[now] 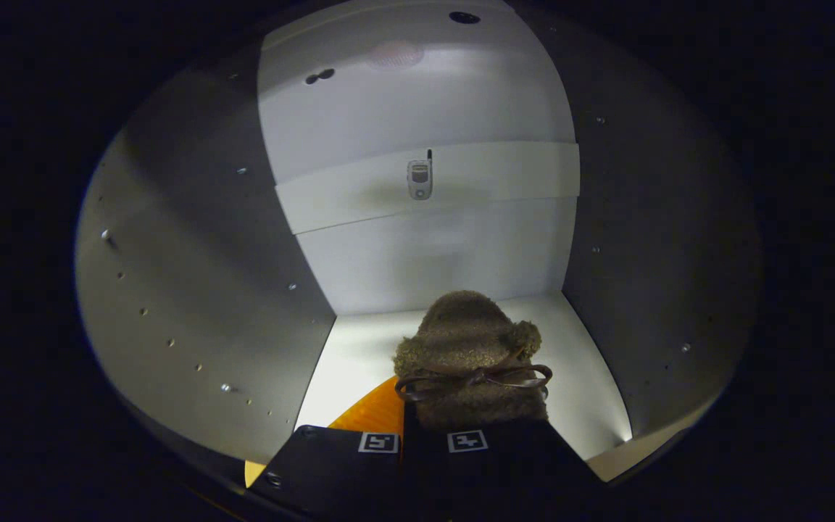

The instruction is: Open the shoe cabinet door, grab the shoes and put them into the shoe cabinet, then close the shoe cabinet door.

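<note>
One fuzzy shoe (470, 348) with one bow (474, 378), one gripper (423, 441), one cabinet (193, 290).

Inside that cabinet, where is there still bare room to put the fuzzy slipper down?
The white cabinet floor lies bare to the right of the fuzzy brown slipper, up to the grey right wall, and behind its toe to the white back panel. A narrower strip runs left toward the left wall. It is crowded near the gripper, shut on the slipper, above an orange patch.
</note>
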